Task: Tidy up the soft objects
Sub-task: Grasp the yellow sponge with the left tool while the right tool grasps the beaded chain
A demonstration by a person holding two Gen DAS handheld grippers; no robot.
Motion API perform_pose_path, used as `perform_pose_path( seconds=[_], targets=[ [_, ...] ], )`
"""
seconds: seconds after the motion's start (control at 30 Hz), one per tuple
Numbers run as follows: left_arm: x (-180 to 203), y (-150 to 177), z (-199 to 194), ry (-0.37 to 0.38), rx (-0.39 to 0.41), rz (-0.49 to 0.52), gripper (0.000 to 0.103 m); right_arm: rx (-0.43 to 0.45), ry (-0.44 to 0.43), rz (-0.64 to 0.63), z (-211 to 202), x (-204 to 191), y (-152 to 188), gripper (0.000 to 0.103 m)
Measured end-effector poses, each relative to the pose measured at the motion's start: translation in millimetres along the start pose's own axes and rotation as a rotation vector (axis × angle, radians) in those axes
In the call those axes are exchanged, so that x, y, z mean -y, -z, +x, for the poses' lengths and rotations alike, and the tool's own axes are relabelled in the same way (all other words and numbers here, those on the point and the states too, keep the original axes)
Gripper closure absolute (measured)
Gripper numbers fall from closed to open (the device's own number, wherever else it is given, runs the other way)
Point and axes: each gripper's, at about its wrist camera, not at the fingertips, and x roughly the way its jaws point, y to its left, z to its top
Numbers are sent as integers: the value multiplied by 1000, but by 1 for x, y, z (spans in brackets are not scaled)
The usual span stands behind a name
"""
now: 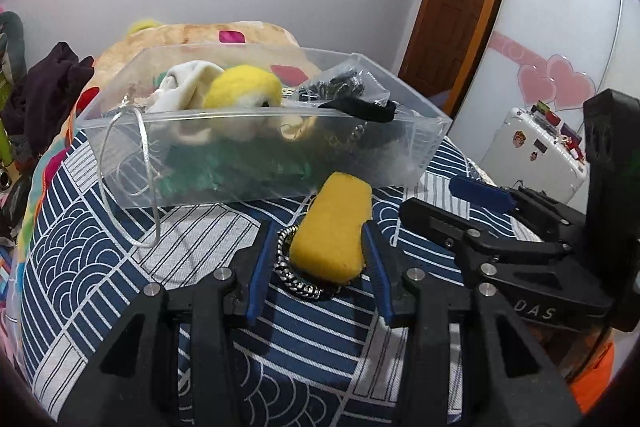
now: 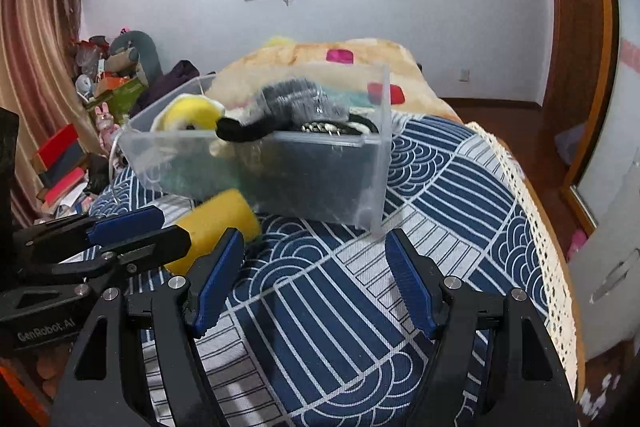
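Note:
A yellow sponge (image 1: 334, 227) lies on the blue patterned bedspread (image 1: 100, 251), in front of a clear plastic bin (image 1: 256, 163). My left gripper (image 1: 318, 263) is open, its blue pads on either side of the sponge, the right pad close against it. A silver chain (image 1: 292, 275) lies beside the sponge between the pads. The bin holds a yellow plush (image 1: 240, 87), white cloth, green fabric and dark items. My right gripper (image 2: 316, 279) is open and empty over the bedspread (image 2: 460, 187), right of the sponge (image 2: 220, 227) and near the bin's corner (image 2: 376, 163).
A silver cord (image 1: 140, 167) hangs over the bin's left front. A beige blanket (image 1: 192, 35) and dark clothes (image 1: 44, 83) lie behind the bin. A white suitcase (image 1: 532, 151) stands right of the bed. The bed's lace edge (image 2: 540, 247) runs along the right.

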Motion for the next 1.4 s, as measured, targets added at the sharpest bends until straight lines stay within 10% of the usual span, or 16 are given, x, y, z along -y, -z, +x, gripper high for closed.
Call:
perform_pose_path(
  seconds=[0.7, 1.4],
  targets=[
    [-26, 8, -55, -11, 136, -68, 80, -4, -30, -15, 5, -13, 5, 35],
    [-57, 35, -58, -92, 68, -122, 71, -68, -146, -104, 27, -45, 6, 93]
  ],
)
